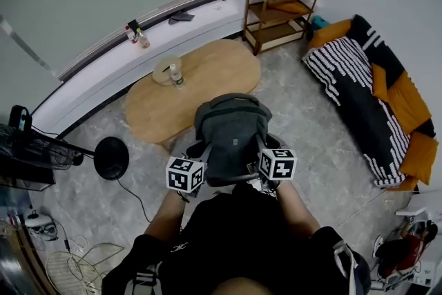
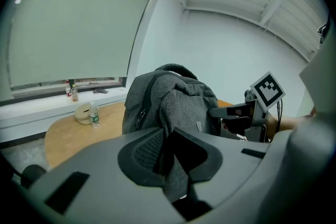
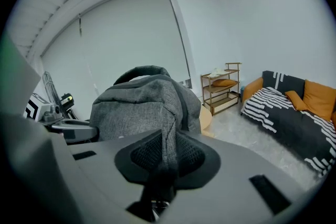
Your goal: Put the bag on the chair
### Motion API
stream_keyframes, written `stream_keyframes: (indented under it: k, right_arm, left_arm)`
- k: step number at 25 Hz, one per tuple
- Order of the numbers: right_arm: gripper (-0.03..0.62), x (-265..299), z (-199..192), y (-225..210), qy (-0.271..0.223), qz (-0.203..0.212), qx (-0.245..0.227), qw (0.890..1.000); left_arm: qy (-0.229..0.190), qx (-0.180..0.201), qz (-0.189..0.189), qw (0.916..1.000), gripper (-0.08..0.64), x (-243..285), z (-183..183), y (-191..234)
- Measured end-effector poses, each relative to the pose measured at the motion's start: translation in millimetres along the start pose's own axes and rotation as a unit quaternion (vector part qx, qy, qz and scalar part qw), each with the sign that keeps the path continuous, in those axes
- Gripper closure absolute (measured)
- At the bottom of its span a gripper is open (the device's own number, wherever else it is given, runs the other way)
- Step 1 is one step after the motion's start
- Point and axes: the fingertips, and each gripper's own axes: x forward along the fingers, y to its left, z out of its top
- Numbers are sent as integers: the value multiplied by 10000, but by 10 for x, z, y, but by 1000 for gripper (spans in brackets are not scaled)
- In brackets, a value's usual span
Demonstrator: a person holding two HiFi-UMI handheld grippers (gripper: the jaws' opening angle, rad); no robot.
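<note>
A grey backpack (image 1: 231, 131) hangs in the air in front of me, over the near edge of the oval wooden table (image 1: 207, 79). My left gripper (image 1: 200, 154) is shut on a fold of the bag's fabric at its left side; in the left gripper view the cloth (image 2: 173, 97) runs down between the pads (image 2: 144, 149). My right gripper (image 1: 262, 147) is shut on the bag's right side, where grey fabric (image 3: 142, 105) is pinched between its pads (image 3: 189, 155). Each gripper shows in the other's view, the right gripper (image 2: 236, 113) and the left gripper (image 3: 68, 128). I cannot make out a chair.
On the table stand a water bottle (image 1: 176, 72) and a round bowl (image 1: 164, 70). A wooden shelf (image 1: 283, 7) is at the back, and a sofa with a striped blanket (image 1: 366, 93) is at the right. A floor fan (image 1: 110, 157) stands at the left, and small bottles (image 1: 136, 33) sit on the window sill.
</note>
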Motion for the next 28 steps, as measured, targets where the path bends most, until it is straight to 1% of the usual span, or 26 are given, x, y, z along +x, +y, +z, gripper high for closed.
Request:
stream_keyframes:
  k: [6,13,15,18,22,23,25,28]
  right_arm:
    - [509,437,-49,-220,363,199,-37,9991]
    - [509,959,-170,-422,963,359,-161,9946]
    - [509,1090,-250,-494,1137,388,-218,9925]
    - [508,1293,-383,-596,1411,412,-469,9880]
    - [506,1567,-719,-720,1886,481,-756,9780]
    - [505,1622,-769,-743,1913,532,-792,9769]
    - [506,1732,-756,-777,1863,658,-800,9770]
    - [505,1897,-676,-802,1868,779,-750,9764]
  left_arm:
    - [332,-216,285,9988,494,372,-141,165]
    - [728,-648,471,9941,495,776,-363,385]
    - [866,-732,531,9921,495,899,-462,428]
    - [1122,-882,620,9878,495,1087,-640,506]
    - [1535,-1085,665,9799,495,1317,-1021,602]
    - [1538,-1135,659,9794,495,1369,-1075,628]
    - [1449,-1253,653,9793,495,1455,-1053,703]
    - [1464,-1221,723,9790,495,1572,-971,825]
